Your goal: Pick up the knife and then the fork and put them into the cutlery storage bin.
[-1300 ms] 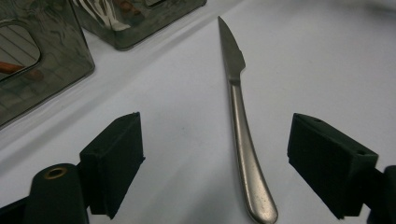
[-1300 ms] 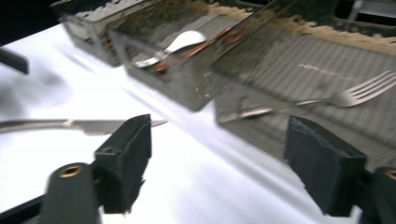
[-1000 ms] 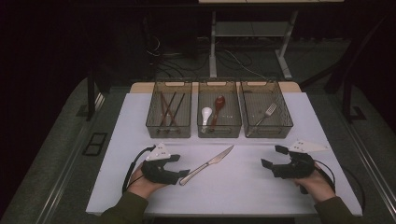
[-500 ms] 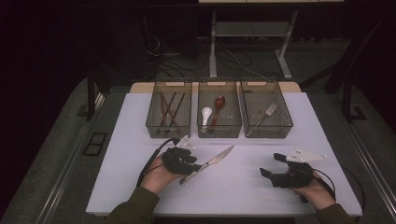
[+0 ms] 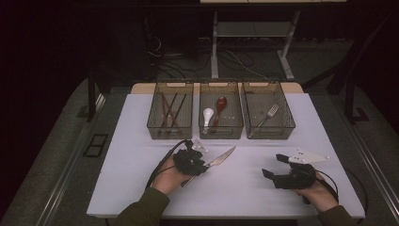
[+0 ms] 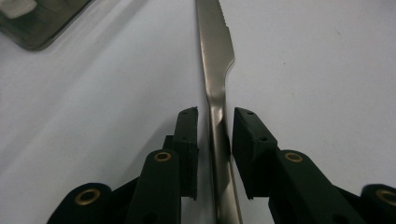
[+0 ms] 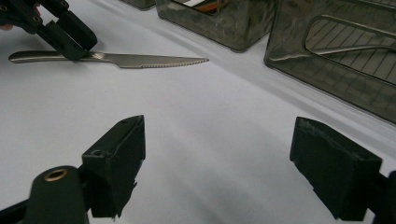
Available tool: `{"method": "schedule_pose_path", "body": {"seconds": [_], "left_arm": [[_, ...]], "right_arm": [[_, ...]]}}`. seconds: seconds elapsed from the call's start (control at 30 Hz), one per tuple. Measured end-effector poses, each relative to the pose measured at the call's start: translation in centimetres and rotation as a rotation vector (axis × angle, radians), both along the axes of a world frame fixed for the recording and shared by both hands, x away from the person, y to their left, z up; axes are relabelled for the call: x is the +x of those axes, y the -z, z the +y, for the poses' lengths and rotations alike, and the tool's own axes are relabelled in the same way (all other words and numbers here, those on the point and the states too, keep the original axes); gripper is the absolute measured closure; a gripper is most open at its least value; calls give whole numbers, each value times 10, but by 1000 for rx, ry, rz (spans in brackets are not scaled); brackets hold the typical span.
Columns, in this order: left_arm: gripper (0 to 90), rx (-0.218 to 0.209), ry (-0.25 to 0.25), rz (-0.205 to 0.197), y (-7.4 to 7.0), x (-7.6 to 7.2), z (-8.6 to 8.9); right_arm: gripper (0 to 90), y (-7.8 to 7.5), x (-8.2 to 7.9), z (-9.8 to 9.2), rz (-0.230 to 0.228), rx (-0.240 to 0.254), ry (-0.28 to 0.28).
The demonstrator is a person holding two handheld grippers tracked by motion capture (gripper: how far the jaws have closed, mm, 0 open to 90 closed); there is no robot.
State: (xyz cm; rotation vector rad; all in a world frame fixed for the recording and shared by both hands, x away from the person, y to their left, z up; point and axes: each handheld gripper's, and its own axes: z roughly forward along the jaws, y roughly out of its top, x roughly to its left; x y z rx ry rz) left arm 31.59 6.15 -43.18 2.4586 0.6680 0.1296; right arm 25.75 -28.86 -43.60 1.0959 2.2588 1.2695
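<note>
Left tongs point(image 6: 215, 126) straddle the knife point(image 6: 215, 60) at the neck where handle meets blade; jaws have just been closing, and a thin gap seems to remain on the left side, so not yet a firm pinch. Knife lies flat on the white worktop point(image 5: 141, 188), in front of the middle bin point(image 5: 221, 129), tip toward the bins. Right tongs point(image 7: 219, 158) spread wide, holding nothing, well apart at the right.

To do it well: finish the squeeze square across the neck, pads level with the worktop, then lift evenly so the blade doesn't pivot.

Hard to read: handle end cut off in the left gripper view; the hand covers it from above. Pad contact on the right side uncertain.
</note>
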Motion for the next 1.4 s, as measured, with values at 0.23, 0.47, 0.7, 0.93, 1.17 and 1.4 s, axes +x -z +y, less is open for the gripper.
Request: {"method": "schedule_pose_path", "body": {"seconds": [0.23,0.47,0.7,0.93,1.17,1.4], "left_arm": [[756,-7,2,-3,3,-1,1],[787,-51,-22,25,6,0,6],[797,-45,-24,4,6,-2,5],[798,-32,-6,-34,6,-5,4],[797,-40,-1,-38,5,-5,6],[797,-111,-40,-63,-5,-6,15]], "right_arm": [[184,-1,0,-1,-6,0,5],[184,-1,0,0,-4,-3,7],[184,-1,0,0,-5,1,6],[184,-2,0,-1,-10,4,2],[184,-3,0,-1,-12,7,10],[184,-3,0,-2,-15,8,14]]}}
